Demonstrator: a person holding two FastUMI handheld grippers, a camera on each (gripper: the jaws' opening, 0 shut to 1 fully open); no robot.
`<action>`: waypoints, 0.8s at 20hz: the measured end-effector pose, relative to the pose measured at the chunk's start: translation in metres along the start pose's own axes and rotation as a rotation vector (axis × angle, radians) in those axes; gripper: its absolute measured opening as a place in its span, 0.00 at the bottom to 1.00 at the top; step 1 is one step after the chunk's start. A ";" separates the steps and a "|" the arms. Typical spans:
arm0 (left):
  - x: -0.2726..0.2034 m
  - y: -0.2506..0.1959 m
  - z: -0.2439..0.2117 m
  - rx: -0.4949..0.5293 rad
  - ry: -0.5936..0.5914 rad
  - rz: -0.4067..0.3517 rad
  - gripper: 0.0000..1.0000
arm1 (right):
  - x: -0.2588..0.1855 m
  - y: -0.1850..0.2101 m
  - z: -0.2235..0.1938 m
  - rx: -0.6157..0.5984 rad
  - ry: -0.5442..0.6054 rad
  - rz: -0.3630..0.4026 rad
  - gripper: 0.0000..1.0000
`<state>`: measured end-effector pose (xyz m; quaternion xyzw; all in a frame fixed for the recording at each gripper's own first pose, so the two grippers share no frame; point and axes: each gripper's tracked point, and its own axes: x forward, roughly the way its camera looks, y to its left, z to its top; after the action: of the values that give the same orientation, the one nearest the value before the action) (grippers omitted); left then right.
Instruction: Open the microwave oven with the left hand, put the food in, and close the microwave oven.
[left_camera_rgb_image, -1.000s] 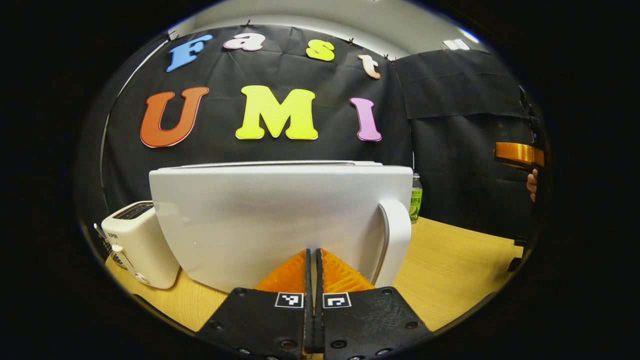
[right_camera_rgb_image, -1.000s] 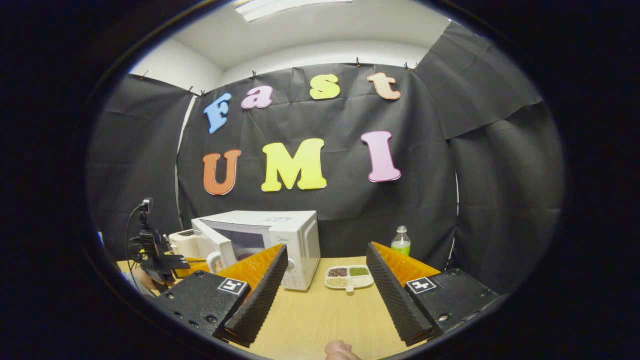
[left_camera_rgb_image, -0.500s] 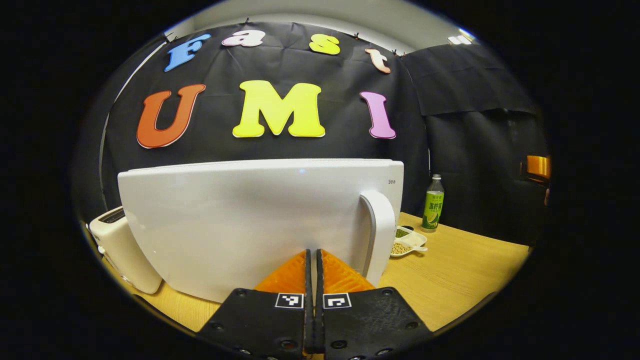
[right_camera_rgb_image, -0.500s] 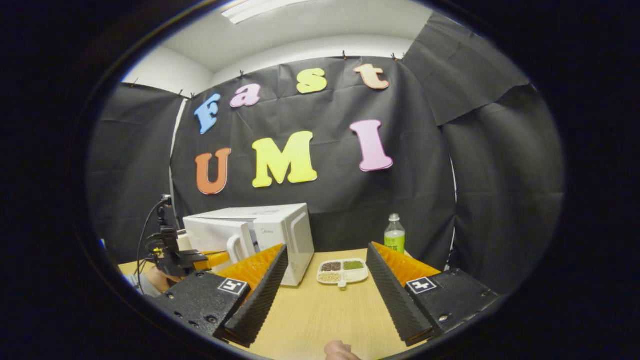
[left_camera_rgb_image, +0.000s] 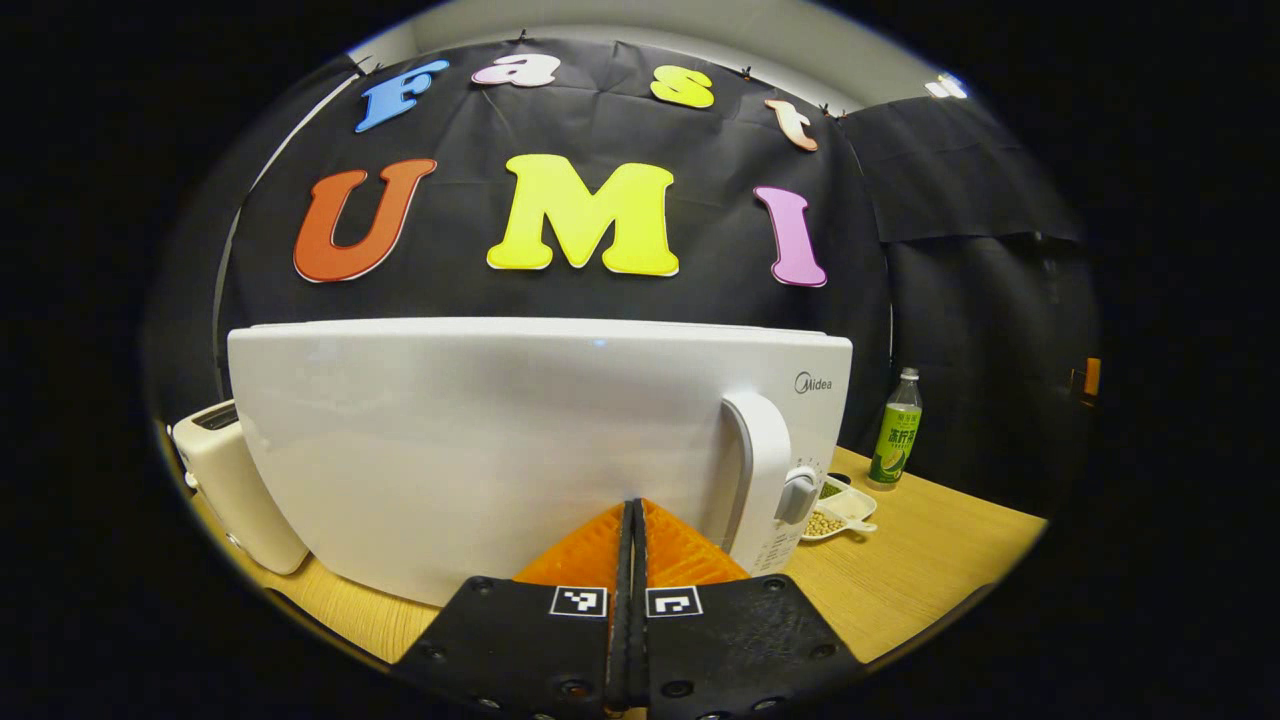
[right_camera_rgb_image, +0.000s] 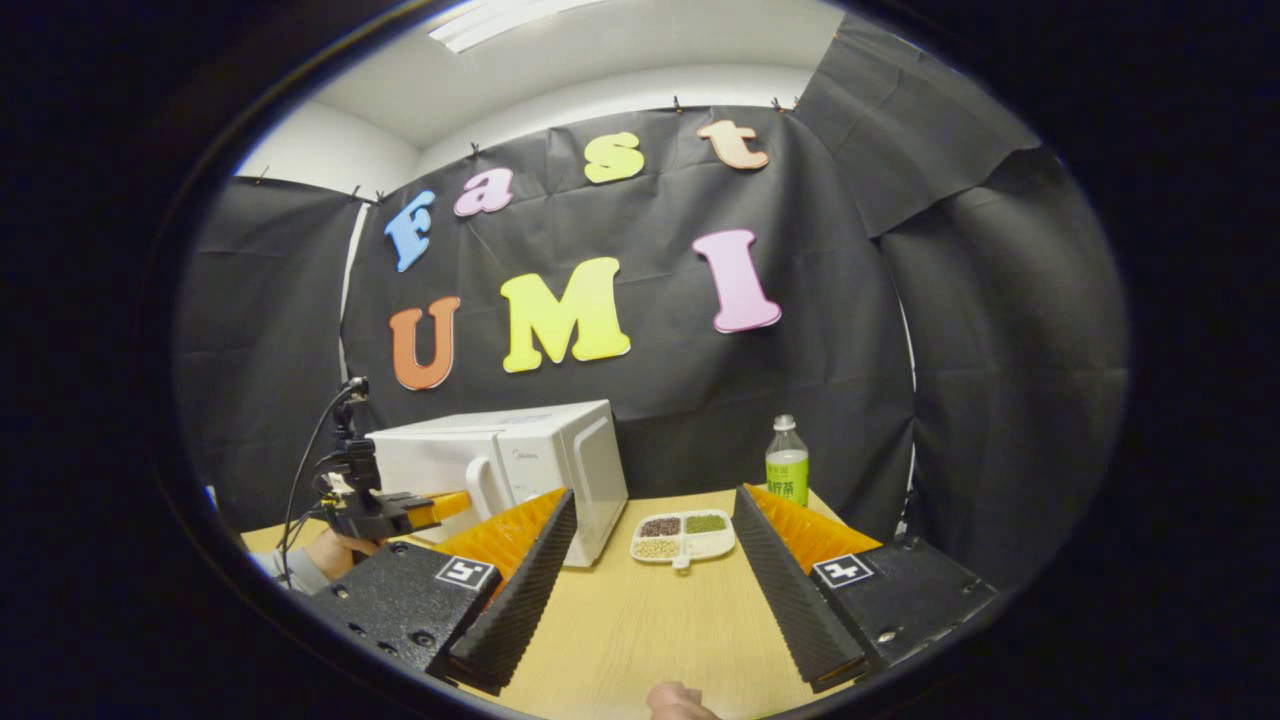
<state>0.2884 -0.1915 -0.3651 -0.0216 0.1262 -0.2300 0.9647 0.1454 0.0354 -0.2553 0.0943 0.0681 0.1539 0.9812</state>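
Your clenched left gripper (left_camera_rgb_image: 631, 520) has pushed the white microwave's door (left_camera_rgb_image: 480, 440) shut, yet the white divided food tray (right_camera_rgb_image: 683, 537) sits outside on the wooden surface (right_camera_rgb_image: 640, 620); right gripper (right_camera_rgb_image: 648, 560) spread, empty.

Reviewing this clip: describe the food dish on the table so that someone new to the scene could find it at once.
Start at the white microwave on the wooden table. Just to its right in the right gripper view, in front of the green bottle, lies the food tray. It is a flat white dish split into compartments of dark, green and pale grains, the lowest thing there beside the tall bottle and boxy oven.
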 end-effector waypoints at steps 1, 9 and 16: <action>0.001 0.000 0.001 0.013 -0.005 0.011 0.00 | -0.002 0.000 0.001 0.000 0.001 -0.001 1.00; 0.005 0.001 -0.001 -0.015 0.003 0.072 0.00 | -0.036 0.007 0.007 0.000 0.020 -0.041 1.00; -0.037 -0.002 0.003 -0.029 0.037 0.147 0.01 | -0.068 0.007 0.000 0.003 0.029 -0.088 1.00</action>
<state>0.2569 -0.1766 -0.3534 -0.0220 0.1488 -0.1568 0.9761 0.0789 0.0203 -0.2470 0.0904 0.0864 0.1118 0.9858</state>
